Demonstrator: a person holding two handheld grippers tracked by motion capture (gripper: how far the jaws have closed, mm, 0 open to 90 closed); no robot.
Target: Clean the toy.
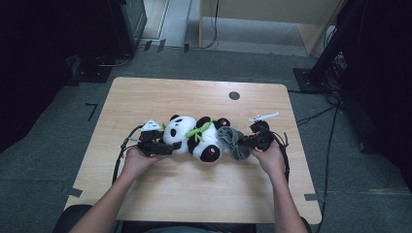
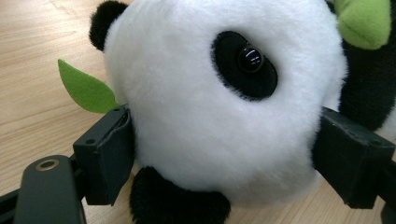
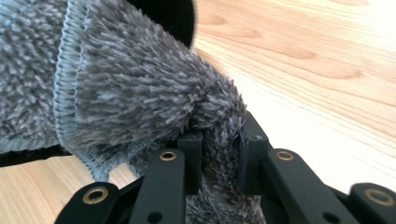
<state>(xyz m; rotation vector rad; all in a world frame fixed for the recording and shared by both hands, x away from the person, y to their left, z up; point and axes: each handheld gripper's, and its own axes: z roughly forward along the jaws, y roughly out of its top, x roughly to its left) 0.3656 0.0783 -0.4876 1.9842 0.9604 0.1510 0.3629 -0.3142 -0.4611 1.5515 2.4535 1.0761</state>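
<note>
The left tongs [image 2: 224,154] clamp wide on the fluffy white head of a black-and-white plush panda [image 2: 219,98] with a glossy bead eye and green felt leaves. The right tongs [image 3: 219,158] pinch nearly together on a shaggy grey knitted cloth [image 3: 116,88] at the panda's feet. Both lie mid-way across the pale wood-grain desk [image 1: 194,194].
</note>
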